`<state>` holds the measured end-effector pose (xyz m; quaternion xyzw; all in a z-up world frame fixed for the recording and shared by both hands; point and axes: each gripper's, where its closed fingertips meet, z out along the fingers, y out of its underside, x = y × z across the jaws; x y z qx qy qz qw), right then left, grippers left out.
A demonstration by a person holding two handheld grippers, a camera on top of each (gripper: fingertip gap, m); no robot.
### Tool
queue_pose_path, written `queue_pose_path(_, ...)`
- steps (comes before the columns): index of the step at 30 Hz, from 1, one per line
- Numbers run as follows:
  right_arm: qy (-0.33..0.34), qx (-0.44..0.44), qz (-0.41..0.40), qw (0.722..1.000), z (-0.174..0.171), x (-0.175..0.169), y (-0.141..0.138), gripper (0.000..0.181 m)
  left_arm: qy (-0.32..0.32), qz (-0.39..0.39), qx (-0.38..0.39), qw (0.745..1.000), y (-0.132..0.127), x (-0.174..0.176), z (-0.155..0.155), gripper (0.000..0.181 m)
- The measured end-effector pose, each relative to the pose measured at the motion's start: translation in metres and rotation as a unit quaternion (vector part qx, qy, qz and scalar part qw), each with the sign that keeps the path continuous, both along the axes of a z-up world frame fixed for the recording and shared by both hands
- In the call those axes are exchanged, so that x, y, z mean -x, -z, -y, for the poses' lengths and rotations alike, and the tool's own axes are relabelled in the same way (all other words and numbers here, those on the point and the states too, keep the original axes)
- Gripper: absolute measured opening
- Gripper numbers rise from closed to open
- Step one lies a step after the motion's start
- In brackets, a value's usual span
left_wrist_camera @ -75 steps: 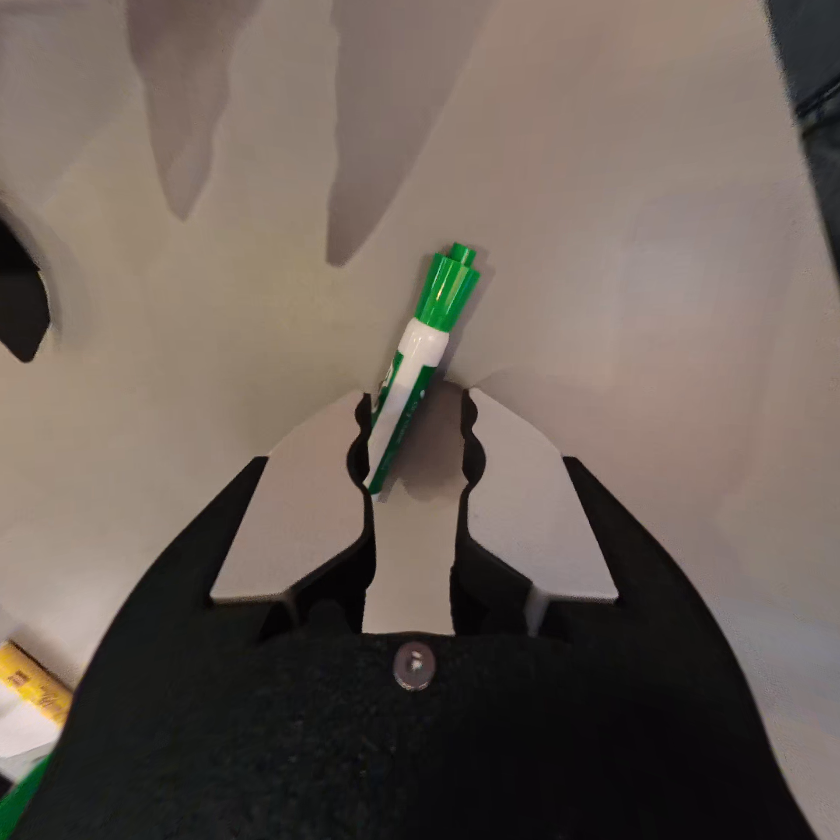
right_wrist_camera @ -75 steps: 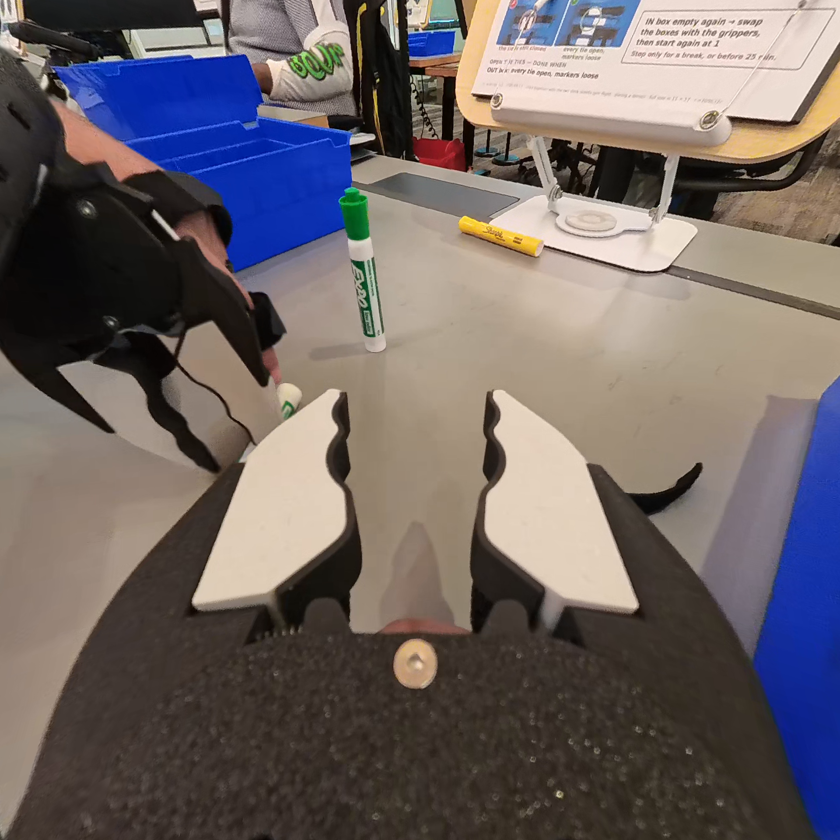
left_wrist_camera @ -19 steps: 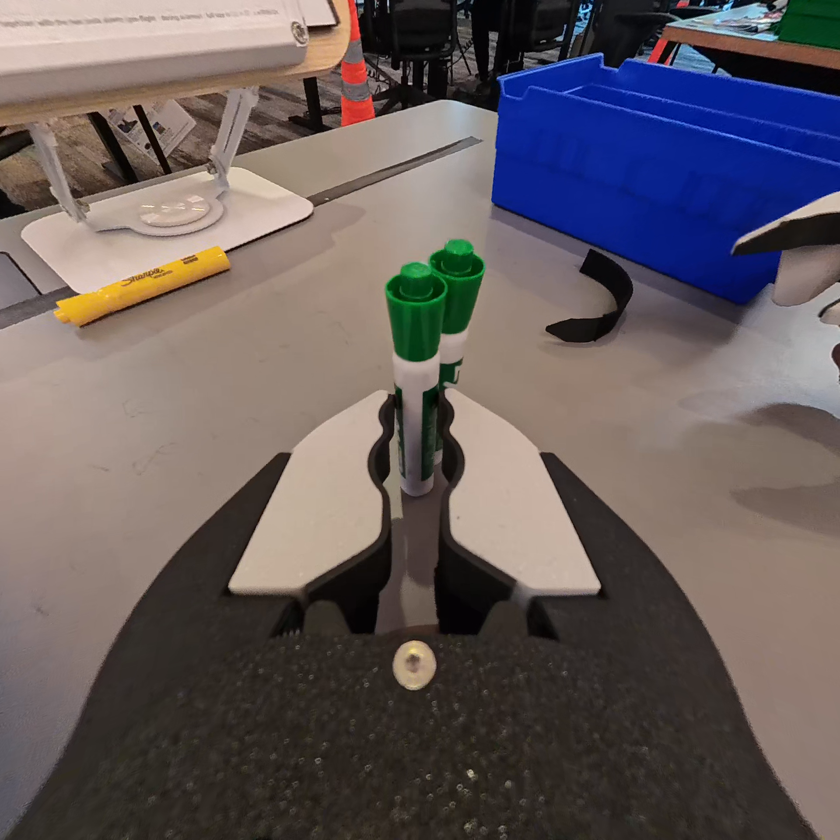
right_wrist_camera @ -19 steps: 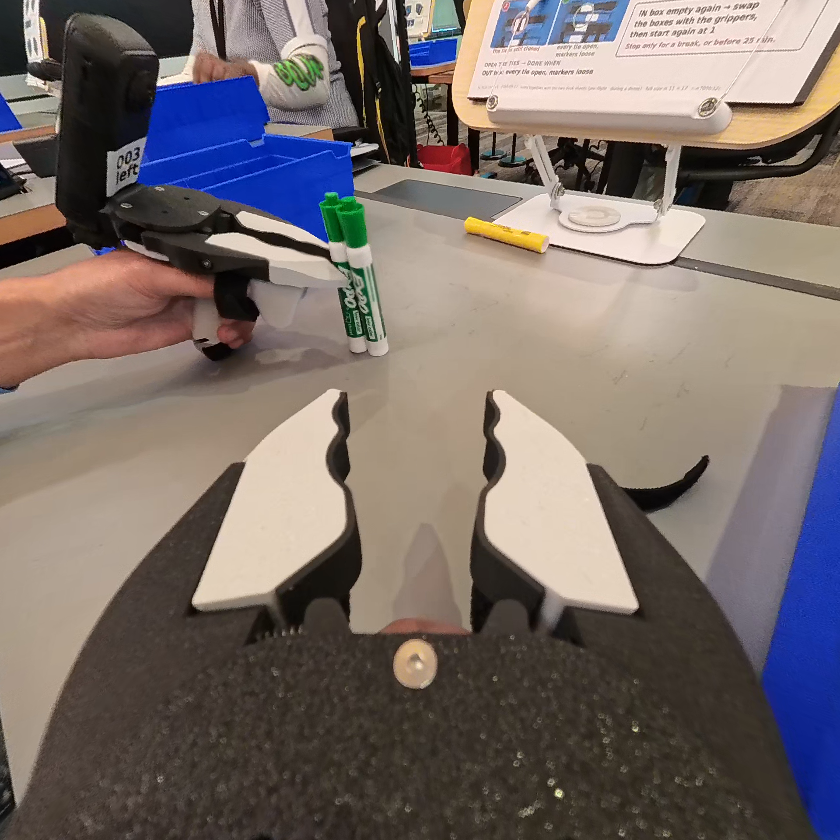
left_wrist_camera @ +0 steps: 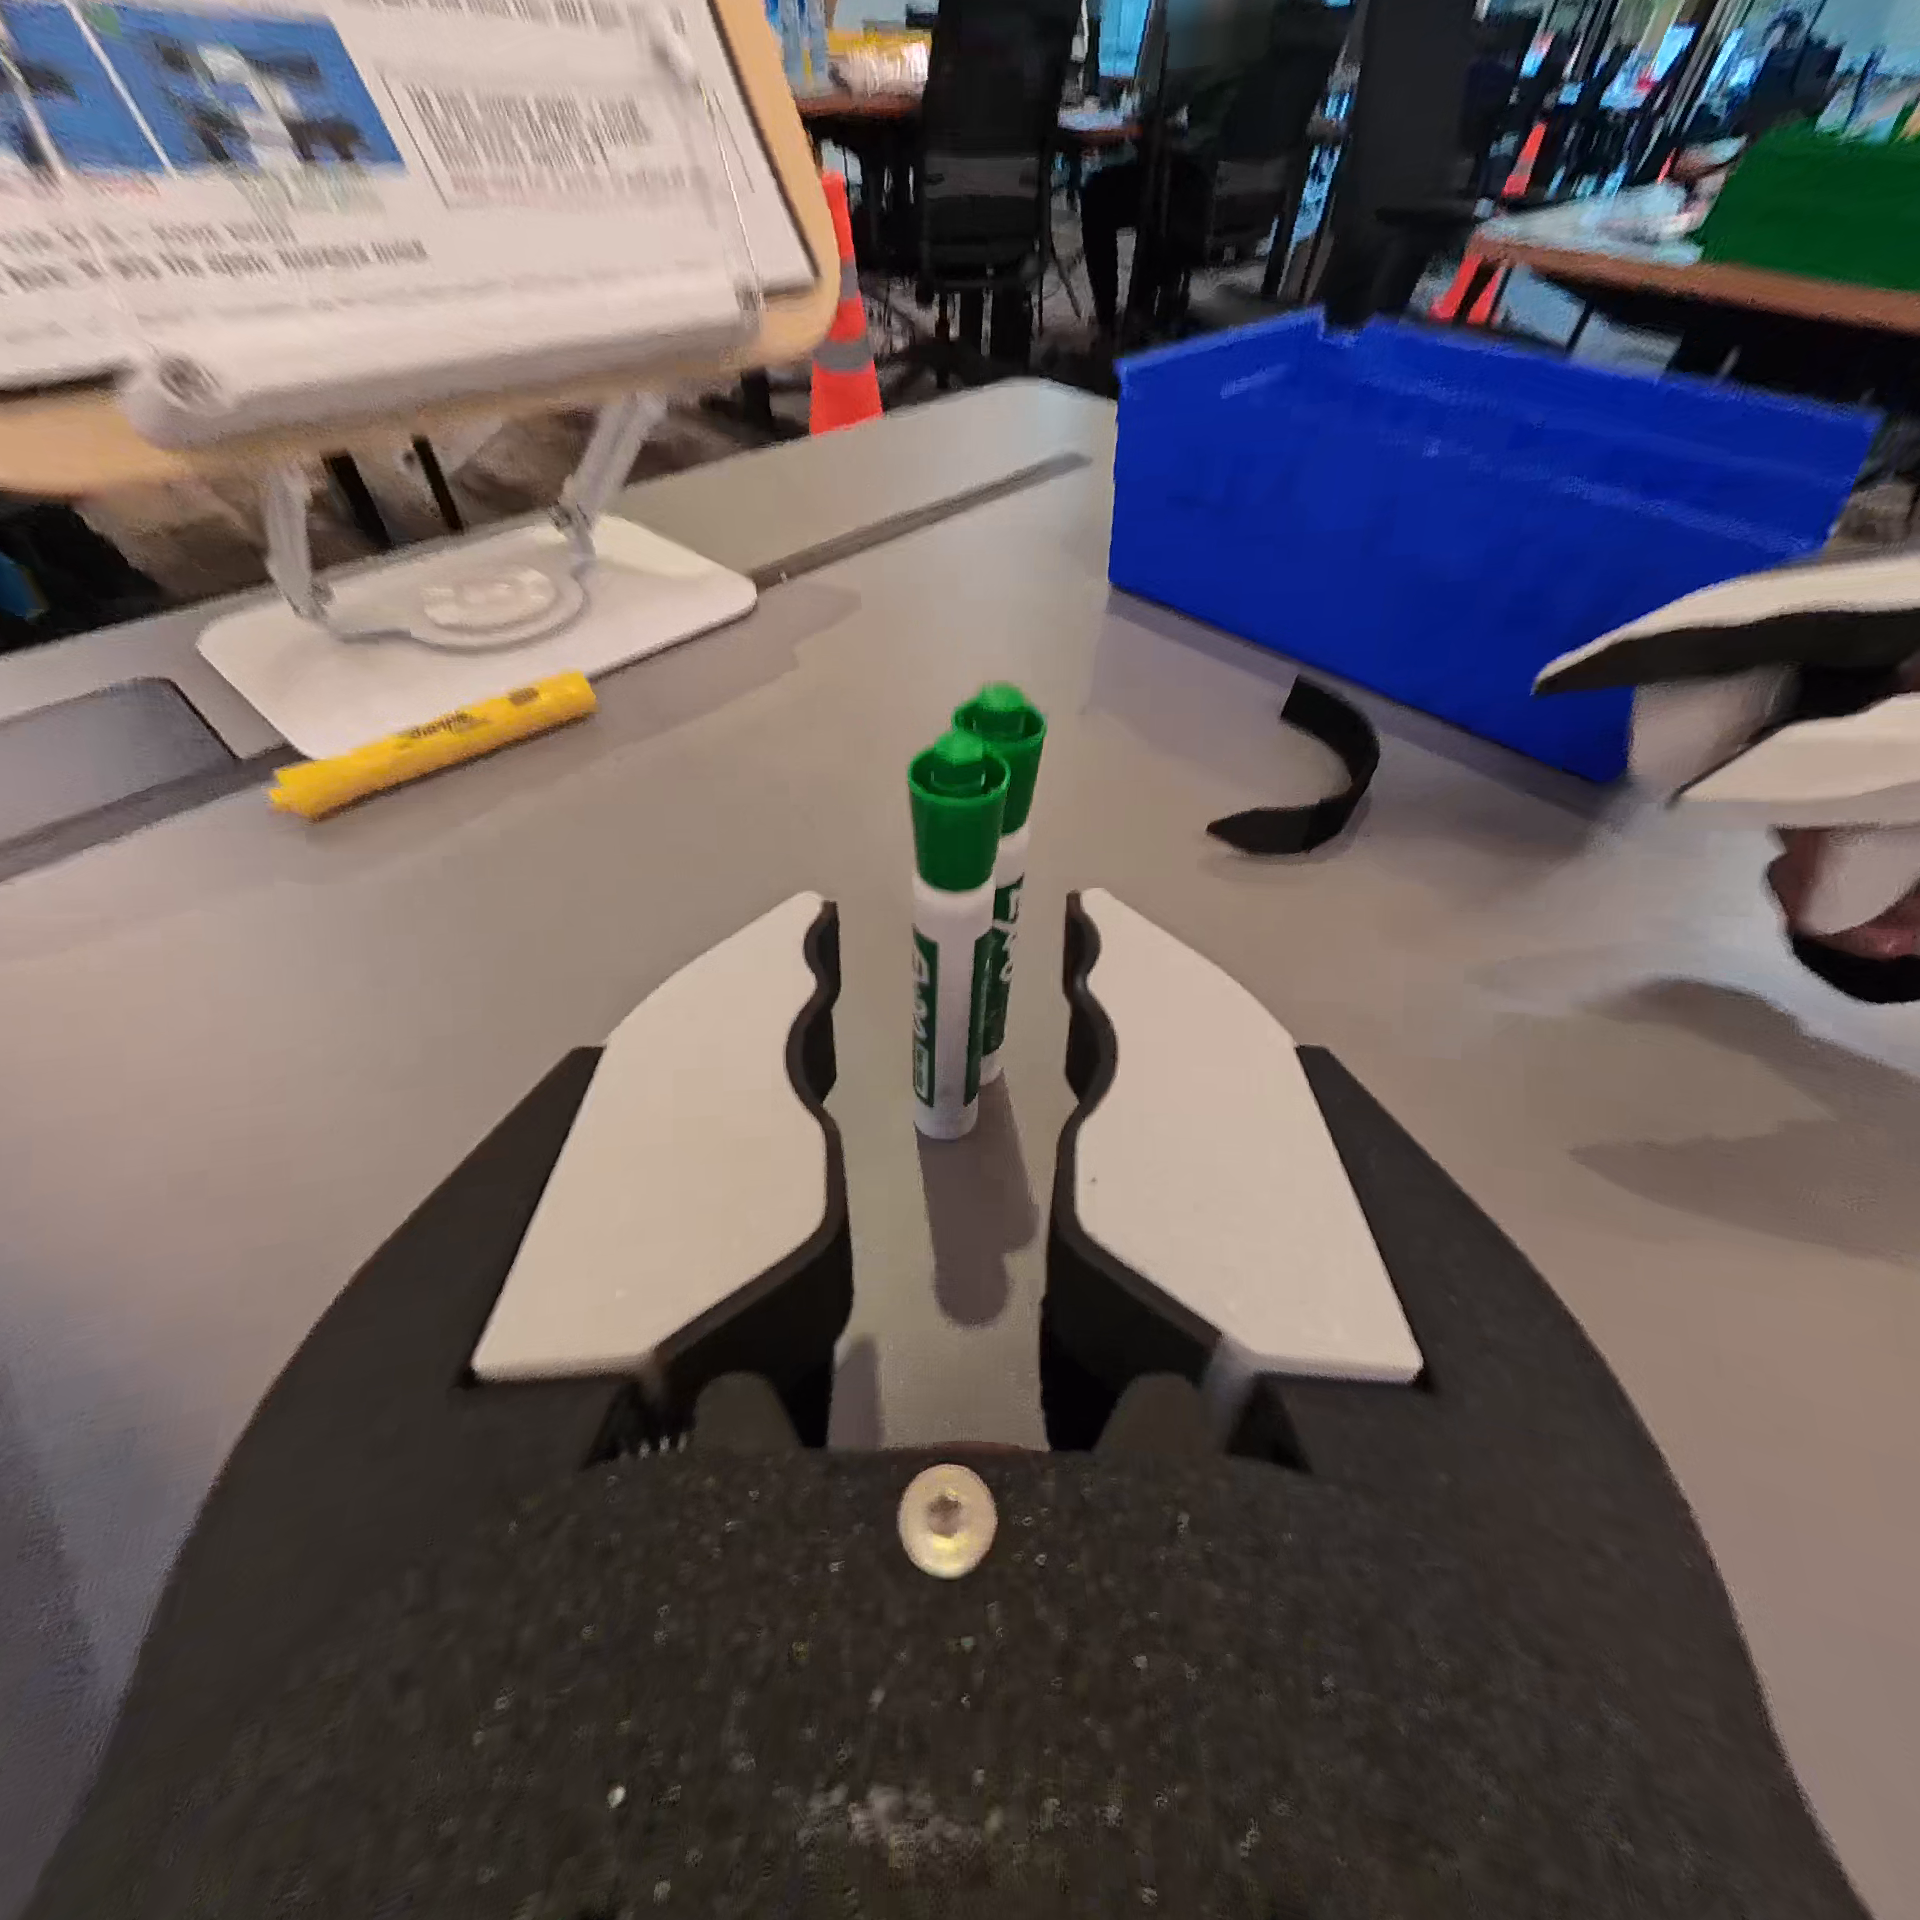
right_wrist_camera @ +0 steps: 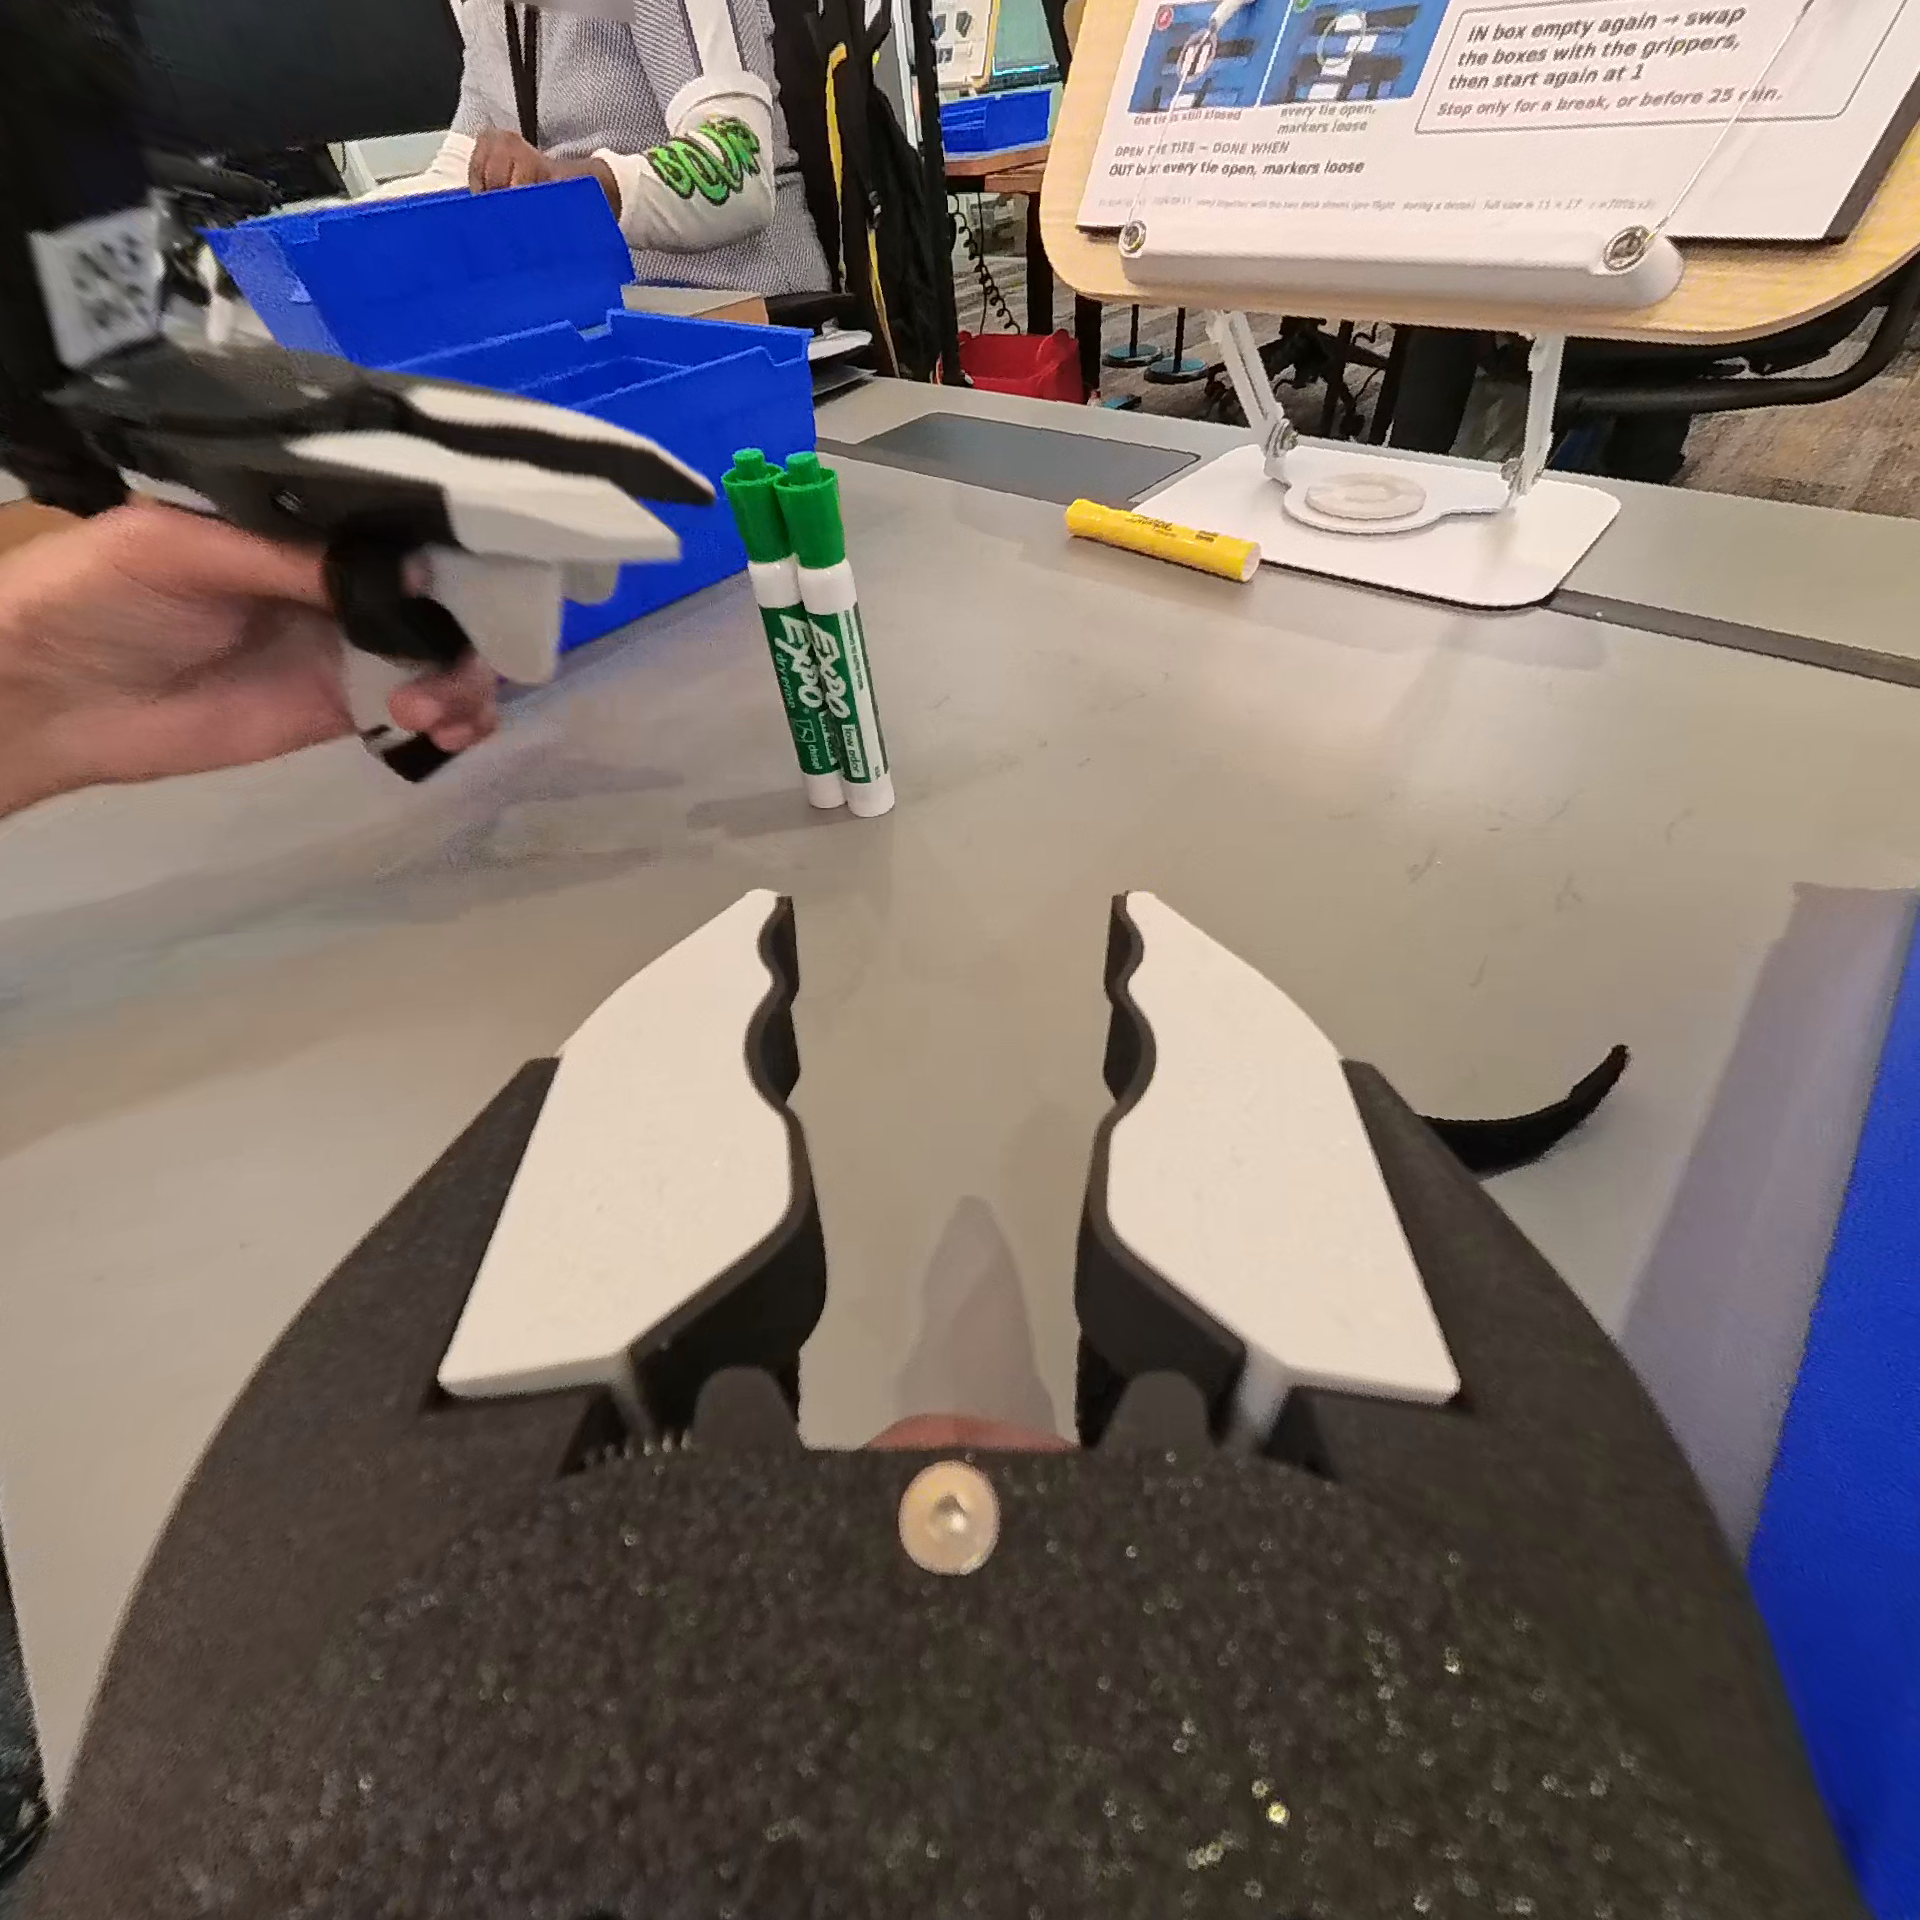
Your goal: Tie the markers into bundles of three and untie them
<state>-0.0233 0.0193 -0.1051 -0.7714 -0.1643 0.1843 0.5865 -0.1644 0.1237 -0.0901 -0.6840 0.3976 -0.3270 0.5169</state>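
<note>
While both grippers hang over the grey table (right_wrist_camera: 1247,810):
Markers: two green dry-erase markers (left_wrist_camera: 966,914) stand upright, caps up, touching side by side.
Left gripper (left_wrist_camera: 945,935): jaws spread wide, fingertips either side of the markers, touching neither.
Right gripper (right_wrist_camera: 951,935): jaws apart, holding nothing, well short of the markers.
Tie: black strap (left_wrist_camera: 1314,779) lies curled on the table near the blue bin (left_wrist_camera: 1455,499).
Yellow marker (right_wrist_camera: 1162,538): lies flat just beside the white stand base (right_wrist_camera: 1455,540).
</note>
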Motion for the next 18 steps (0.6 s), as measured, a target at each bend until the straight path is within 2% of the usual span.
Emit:
queue_pose_path(5,0.001,0.001,-0.005,1.000,-0.001,-0.001,0.000,0.057,-0.031,0.037,0.026,0.999,-0.049,0.020,-0.003,0.067)
queue_pose_path(7,-0.001,0.001,-0.004,1.000,-0.001,0.001,0.000,0.057,-0.066,0.039,0.019,0.997,-0.065,0.025,-0.019,0.074)
queue_pose_path(9,-0.003,0.001,-0.002,1.000,-0.001,0.003,0.000,0.057,-0.104,0.035,-0.003,0.994,-0.076,0.026,-0.044,0.074)
queue_pose_path(12,-0.006,0.001,0.001,1.000,0.000,0.006,0.001,0.057,-0.177,-0.009,0.020,0.984,-0.058,0.023,-0.098,0.082)
queue_pose_path(15,-0.009,0.001,0.004,1.000,0.001,0.008,0.001,0.057,-0.252,-0.055,0.088,0.962,-0.013,0.013,-0.153,0.101)
queue_pose_path(18,-0.008,0.000,0.006,1.000,0.001,0.008,0.001,0.057,-0.295,-0.091,0.103,0.945,0.022,-0.005,-0.198,0.106)
